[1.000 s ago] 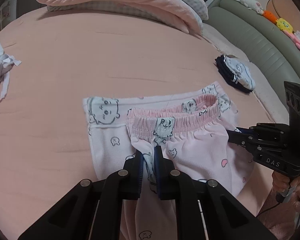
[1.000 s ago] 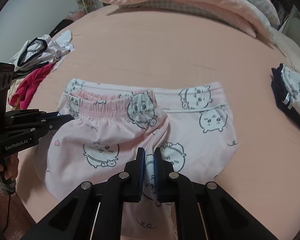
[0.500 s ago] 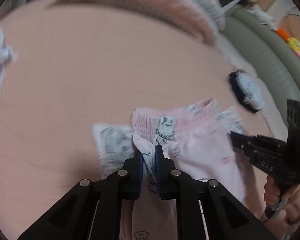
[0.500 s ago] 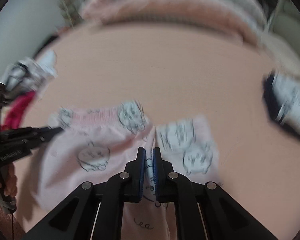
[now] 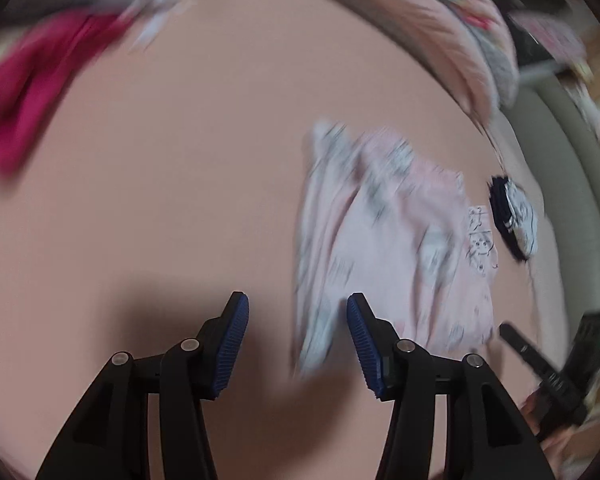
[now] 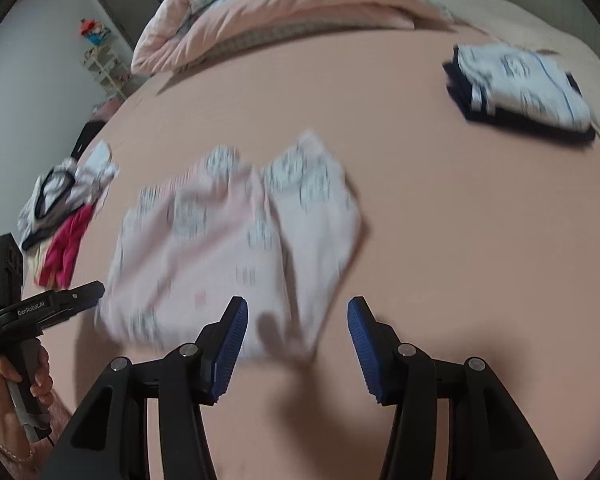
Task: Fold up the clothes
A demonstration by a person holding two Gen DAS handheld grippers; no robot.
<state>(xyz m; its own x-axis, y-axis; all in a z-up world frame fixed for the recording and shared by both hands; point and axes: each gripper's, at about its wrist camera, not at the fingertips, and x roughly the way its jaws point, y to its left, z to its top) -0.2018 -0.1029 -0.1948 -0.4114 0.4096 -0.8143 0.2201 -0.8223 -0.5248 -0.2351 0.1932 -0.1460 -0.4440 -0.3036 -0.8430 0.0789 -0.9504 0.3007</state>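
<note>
Pale pink pants [image 5: 396, 240] with a cartoon print lie folded on the pink bed, blurred by motion. My left gripper [image 5: 298, 344] is open, its blue pads wide apart, and a near corner of the pants shows between them. In the right wrist view the same pants [image 6: 236, 240] lie just ahead of my right gripper [image 6: 298, 340], which is also open and holds nothing. The left gripper [image 6: 88, 294] appears at the pants' left edge, held by a hand. The right gripper [image 5: 516, 340] shows at the lower right of the left wrist view.
A folded stack of dark and white clothes [image 6: 520, 88] lies at the far right of the bed. A loose pile of white and magenta clothes [image 6: 64, 208] sits at the left edge. A rolled pink duvet [image 6: 280, 12] runs along the head of the bed sheet [image 6: 440, 240].
Both grippers were shut on the pants' fabric and now stand open, having let go. The pants have dropped flat on the bed and both cameras have swung back.
</note>
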